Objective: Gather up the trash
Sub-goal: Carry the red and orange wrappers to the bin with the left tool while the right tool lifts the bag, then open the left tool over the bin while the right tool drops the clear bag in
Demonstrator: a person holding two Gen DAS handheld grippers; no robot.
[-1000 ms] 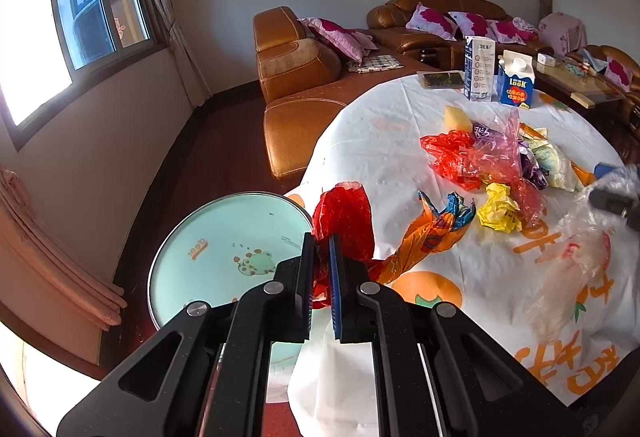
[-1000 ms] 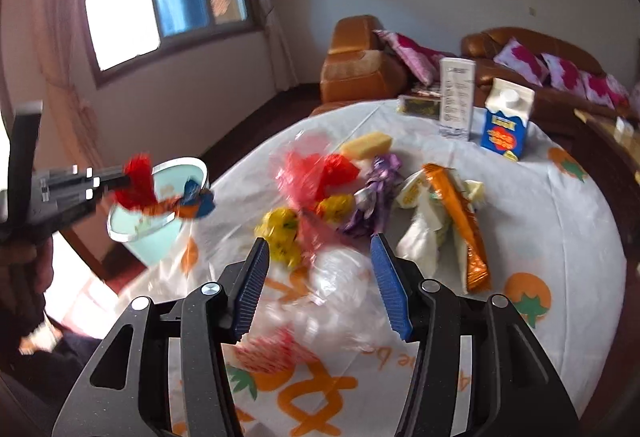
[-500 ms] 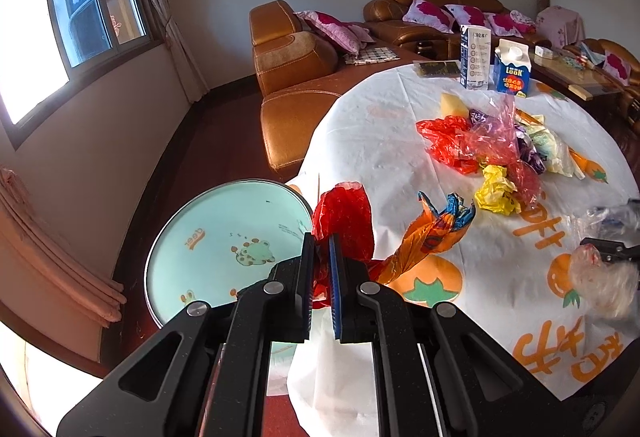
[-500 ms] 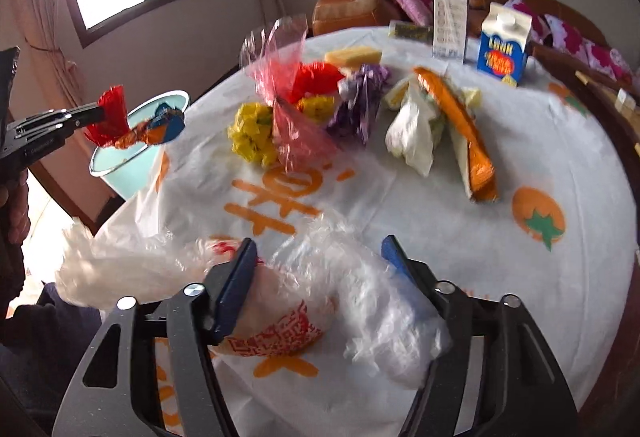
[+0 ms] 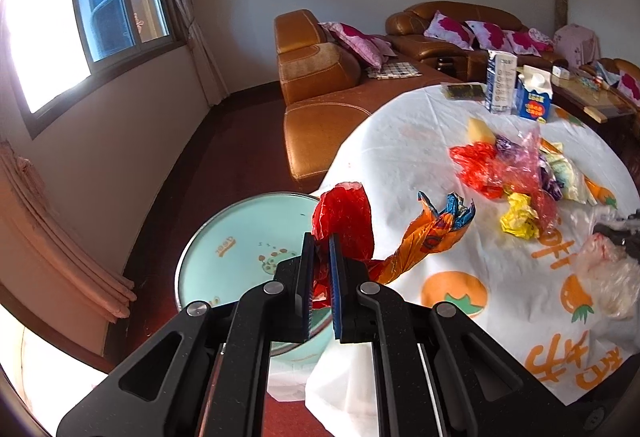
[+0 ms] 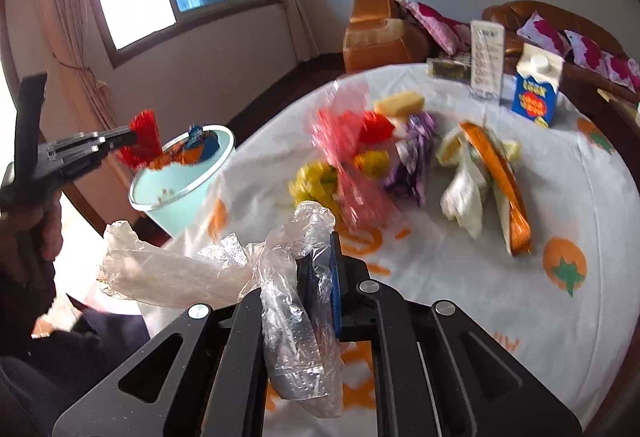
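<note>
Trash lies mostly in one loose heap (image 6: 360, 165) in the middle of the round table (image 6: 520, 317), and the landmark for everything is the pale green bin (image 6: 180, 181) that stands on the floor just beside the table's edge. Starting at the left of the right wrist view, your left gripper (image 5: 320, 253) has its jaws pressed together on a red plastic wrapper (image 5: 344, 217), and an orange and blue wrapper (image 5: 432, 233) hangs from the same grip toward the table side. You hold it above the bin's open mouth, probably so that both pieces will fall inside when you let go and not onto the floor. Next to the right of the bin, your right gripper (image 6: 318, 277) has just been closing, and its jaws are now clamped on a clear plastic bag (image 6: 224, 269); one long part of the bag trails toward the bin and another part drapes over the gripper body. Such thin film is slippery and light, so a firm narrow grip makes sense here. Farther from the bin sits the heap: a yellow crumpled paper (image 5: 520, 217), pink and red film, a purple wrapper (image 6: 412, 161), then a long orange packet (image 6: 500, 181) beside white wrappers. On the far side of the table from the bin stand a blue milk carton (image 6: 536, 89) and a tall white box (image 6: 486, 61), upright and close together; whether these count as trash I cannot tell.
</note>
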